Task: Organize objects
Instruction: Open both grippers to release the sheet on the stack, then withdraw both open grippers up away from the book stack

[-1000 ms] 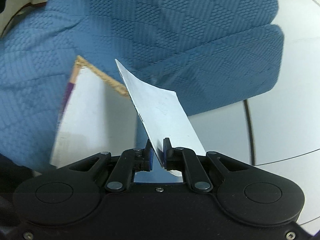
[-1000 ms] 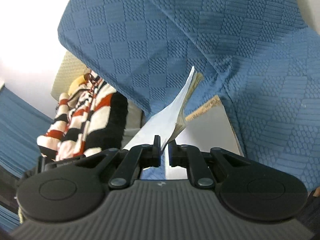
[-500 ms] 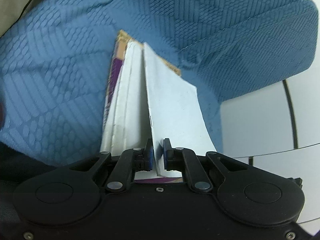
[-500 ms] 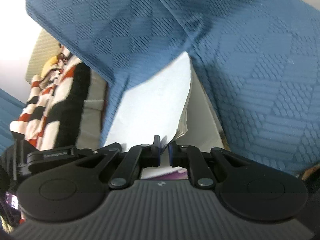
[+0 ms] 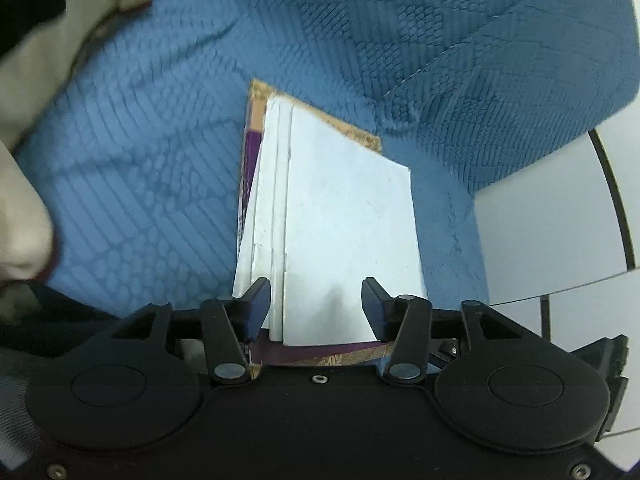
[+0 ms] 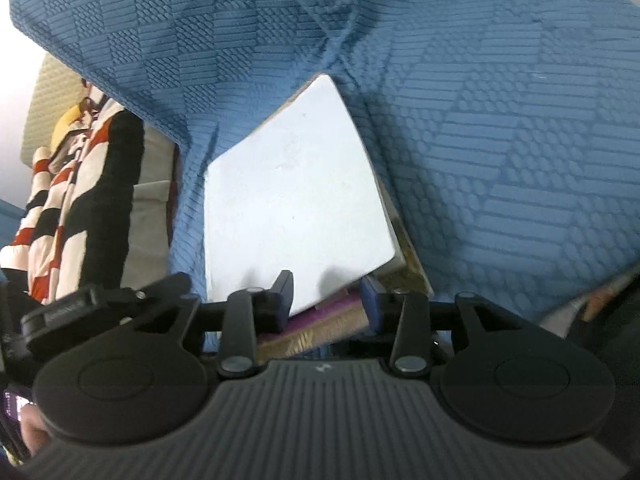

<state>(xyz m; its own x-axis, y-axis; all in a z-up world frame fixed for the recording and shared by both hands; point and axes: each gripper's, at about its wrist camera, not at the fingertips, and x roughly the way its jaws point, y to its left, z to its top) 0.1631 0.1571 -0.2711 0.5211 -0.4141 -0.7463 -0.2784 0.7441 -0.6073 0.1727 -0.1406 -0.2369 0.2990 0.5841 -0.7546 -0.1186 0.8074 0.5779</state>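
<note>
A book with white pages (image 5: pixel 344 216) and a purple and tan cover lies open on the blue textured sofa (image 5: pixel 160 184). My left gripper (image 5: pixel 316 306) hovers at the book's near edge, its jaws opening, the pads apart from the page that has dropped flat between them. In the right wrist view the same book's white page (image 6: pixel 292 196) lies flat on the sofa seat (image 6: pixel 500 168). My right gripper (image 6: pixel 326 298) is also opening over the near corner, pads clear of the paper.
A red, white and black striped cloth (image 6: pixel 76 200) lies on a beige cushion (image 6: pixel 152 216) left of the book. Beige fabric (image 5: pixel 24 92) fills the left wrist view's left edge. White floor tiles (image 5: pixel 560 220) show past the sofa's end.
Both grippers were shut on raised pages; they have lowered them onto the book and the jaws have parted, letting the pages go. The book now lies flat.
</note>
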